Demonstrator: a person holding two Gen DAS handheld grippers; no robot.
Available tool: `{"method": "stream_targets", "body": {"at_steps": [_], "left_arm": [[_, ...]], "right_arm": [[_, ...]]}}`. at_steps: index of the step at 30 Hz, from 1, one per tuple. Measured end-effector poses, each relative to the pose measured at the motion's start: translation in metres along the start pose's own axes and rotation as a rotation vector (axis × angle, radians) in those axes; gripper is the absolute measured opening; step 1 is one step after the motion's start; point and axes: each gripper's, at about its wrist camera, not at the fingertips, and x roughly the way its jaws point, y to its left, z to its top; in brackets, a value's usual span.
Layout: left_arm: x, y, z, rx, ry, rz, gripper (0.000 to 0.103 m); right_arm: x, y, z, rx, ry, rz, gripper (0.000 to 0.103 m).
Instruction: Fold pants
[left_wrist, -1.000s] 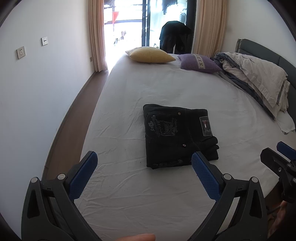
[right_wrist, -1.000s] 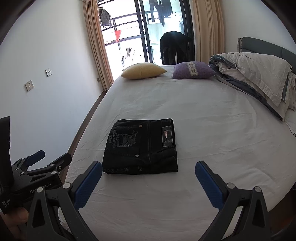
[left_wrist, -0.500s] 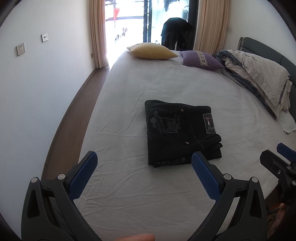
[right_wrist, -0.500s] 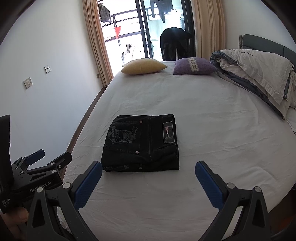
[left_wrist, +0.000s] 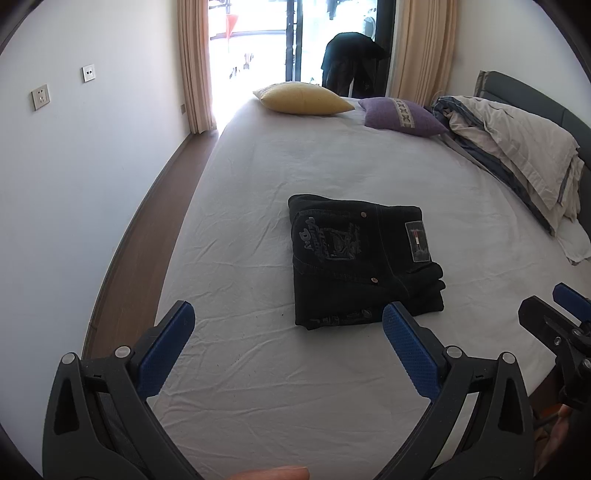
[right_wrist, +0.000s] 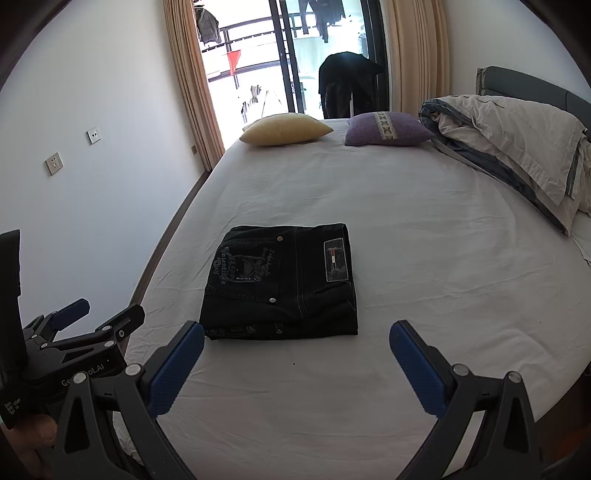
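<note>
Nearest the cameras, both grippers hang above the near edge of the bed (left_wrist: 258, 406), and neither has hold of anything. The left gripper (left_wrist: 288, 332) has its blue-padded fingers (left_wrist: 168, 347) spread wide, only sheet showing between them; the right gripper (right_wrist: 295, 350) is just as wide apart and just as bare.

Just beyond them, roughly midway between the bed's left and right edges and closer to the near edge than to the pillows, the pants (right_wrist: 284, 284) lie as a compact dark rectangle of several layers, pocket print and label patch facing up. Judging by that shape, the folding looks finished or all but finished, so the step in hand is a clean retreat or a last tidy.

To do it well, keep the fingers lifted clear of the stack so no pad drags the top layer. The right near corner (left_wrist: 432, 291) looks a little loose, with layers stepping out past one another; if squaring is wanted, a light press from above there would suit better than a sideways nudge, which might slide the whole pile on the smooth sheet.

Farther off, a yellow pillow (right_wrist: 286, 129) and a purple pillow (right_wrist: 388, 129) sit at the far edge, and a bundled duvet (right_wrist: 517, 147) fills the far right corner, all well apart from the pants.
</note>
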Motion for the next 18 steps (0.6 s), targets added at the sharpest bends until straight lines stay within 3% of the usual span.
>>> {"method": "stream_targets", "body": {"at_steps": [18], "left_arm": [[0.0027, -0.0004, -0.0027, 0.001, 0.0, 0.002, 0.103]], "right_arm": [[0.0, 0.001, -0.0012, 0.0, 0.003, -0.001, 0.103]]}}
